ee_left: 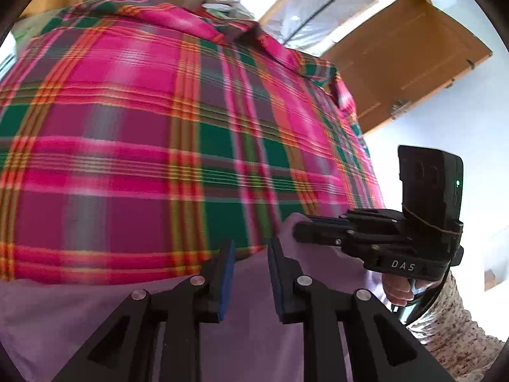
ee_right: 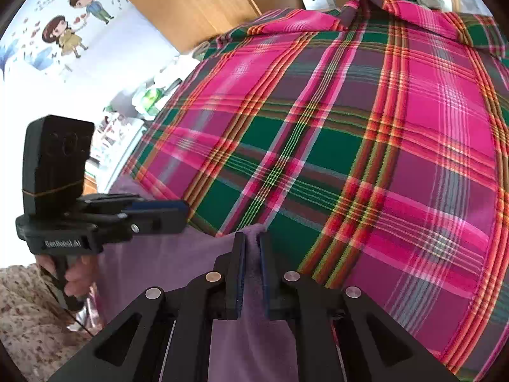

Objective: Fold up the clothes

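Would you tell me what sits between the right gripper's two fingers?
A fold of the purple cloth sits pinched in the right gripper, at the edge of the plaid sheet; the right wrist view shows it.

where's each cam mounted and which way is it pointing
Left wrist: on the left tool, looking along its open fingers at the plaid cloth; the right tool and hand show at right.
Right wrist: on the right tool, pinching purple fabric; the left tool shows at left.
Shared: plaid cloth, purple fabric, both tools.
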Demonstrator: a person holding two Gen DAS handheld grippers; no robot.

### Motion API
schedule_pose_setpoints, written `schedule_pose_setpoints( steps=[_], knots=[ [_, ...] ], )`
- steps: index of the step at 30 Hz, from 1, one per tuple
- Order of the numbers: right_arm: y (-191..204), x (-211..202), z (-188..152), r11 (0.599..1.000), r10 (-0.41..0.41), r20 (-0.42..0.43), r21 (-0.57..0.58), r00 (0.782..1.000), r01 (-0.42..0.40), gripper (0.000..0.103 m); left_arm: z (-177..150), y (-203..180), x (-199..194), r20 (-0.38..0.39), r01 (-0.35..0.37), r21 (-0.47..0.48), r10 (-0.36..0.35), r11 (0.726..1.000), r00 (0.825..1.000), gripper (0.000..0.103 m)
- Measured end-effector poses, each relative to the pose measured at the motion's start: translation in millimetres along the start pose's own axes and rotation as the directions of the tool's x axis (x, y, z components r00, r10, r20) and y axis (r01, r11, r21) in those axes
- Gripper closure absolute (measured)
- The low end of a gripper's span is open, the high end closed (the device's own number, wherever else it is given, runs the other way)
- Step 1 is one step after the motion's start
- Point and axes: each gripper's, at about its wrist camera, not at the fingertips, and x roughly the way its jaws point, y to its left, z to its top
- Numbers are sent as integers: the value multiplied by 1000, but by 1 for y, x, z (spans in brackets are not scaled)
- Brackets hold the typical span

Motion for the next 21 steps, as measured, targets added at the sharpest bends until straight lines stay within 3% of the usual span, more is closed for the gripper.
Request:
schedule_pose_setpoints(
  steps=[6,11,16,17,18,21],
  knots=[
    [-11,-44,-18,998,-52,94,26,994,50,89,3,-20,20,-60,30,67,-26,997,998,76],
    [-34,-84,-54,984,-168,134,86,977,157,85,8,-23,35,-88,13,79,-6,997,996,76],
    [-52,-105,-84,962,-247,148,155,958,224,85,11,-24,41,-94,41,64,-35,997,995,77],
    [-52,-106,-90,956,-270,149,155,951,247,85,12,-24,42,-95,48,58,-42,997,995,82],
    [-54,-107,-93,953,-282,146,156,948,259,85,12,-23,43,-94,53,51,-48,997,994,93],
    [-59,-110,-104,944,-309,134,160,942,287,85,11,-20,40,-72,63,33,-60,997,996,97]
  ],
)
